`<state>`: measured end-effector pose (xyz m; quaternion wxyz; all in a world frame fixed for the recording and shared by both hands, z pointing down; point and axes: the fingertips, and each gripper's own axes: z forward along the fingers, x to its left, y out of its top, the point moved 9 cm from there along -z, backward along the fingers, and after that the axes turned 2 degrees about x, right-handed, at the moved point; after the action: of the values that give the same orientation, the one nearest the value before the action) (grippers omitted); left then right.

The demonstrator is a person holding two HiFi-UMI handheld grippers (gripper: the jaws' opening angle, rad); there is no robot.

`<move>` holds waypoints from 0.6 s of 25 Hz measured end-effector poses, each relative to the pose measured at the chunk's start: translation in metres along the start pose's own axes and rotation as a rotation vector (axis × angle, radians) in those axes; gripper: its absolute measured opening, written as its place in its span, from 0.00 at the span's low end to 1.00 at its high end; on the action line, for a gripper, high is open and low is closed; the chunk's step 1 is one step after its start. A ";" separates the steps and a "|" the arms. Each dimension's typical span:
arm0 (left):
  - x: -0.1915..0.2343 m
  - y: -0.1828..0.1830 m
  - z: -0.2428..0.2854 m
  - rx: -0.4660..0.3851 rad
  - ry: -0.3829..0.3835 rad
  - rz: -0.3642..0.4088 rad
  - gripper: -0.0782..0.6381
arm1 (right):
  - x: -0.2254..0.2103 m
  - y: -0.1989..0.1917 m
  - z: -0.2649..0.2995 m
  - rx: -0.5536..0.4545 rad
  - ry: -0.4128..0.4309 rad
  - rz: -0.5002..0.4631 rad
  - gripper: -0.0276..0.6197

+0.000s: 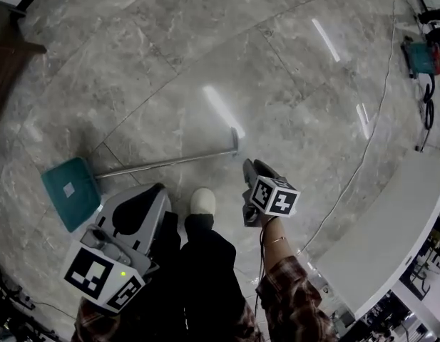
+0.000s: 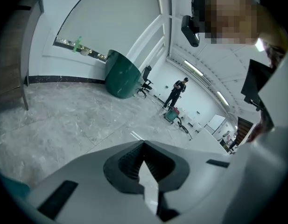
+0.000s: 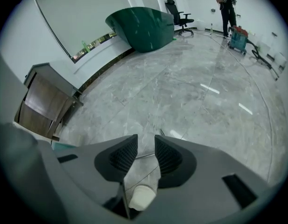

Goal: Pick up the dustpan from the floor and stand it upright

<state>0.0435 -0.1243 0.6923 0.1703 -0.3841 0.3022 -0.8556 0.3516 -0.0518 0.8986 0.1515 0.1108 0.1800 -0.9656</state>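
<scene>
The dustpan lies flat on the grey marble floor: its teal pan [image 1: 70, 191] is at the left and its thin metal handle [image 1: 170, 162] runs right to a tip near a light streak. My right gripper [image 1: 248, 167] hangs just right of that tip, above the floor, open with nothing between its fingers. In the right gripper view the right gripper [image 3: 146, 141] frames the handle [image 3: 144, 156] and a white shoe [image 3: 143, 197] in its gap. My left gripper [image 1: 157, 189] hovers beside the pan, jaws meeting at the tips, and the left gripper [image 2: 144, 143] holds nothing.
The person's white shoe [image 1: 202, 200] stands close to the handle. A white curved counter [image 1: 391, 226] lies at the right, with a cable [image 1: 380, 112] and a teal machine [image 1: 419, 55] beyond it. Wooden furniture [image 1: 6, 63] stands at the left; a green desk [image 3: 144, 27] and a standing person [image 3: 225, 3] are far off.
</scene>
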 end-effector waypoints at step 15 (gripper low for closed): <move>0.072 -0.025 0.076 -0.104 -0.044 0.047 0.11 | -0.056 -0.025 0.156 0.109 -0.085 0.050 0.20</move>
<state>0.0529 -0.1725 0.7882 0.1767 -0.4041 0.3512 -0.8259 0.3703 -0.0754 1.0632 0.1767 0.0819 0.1180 -0.9737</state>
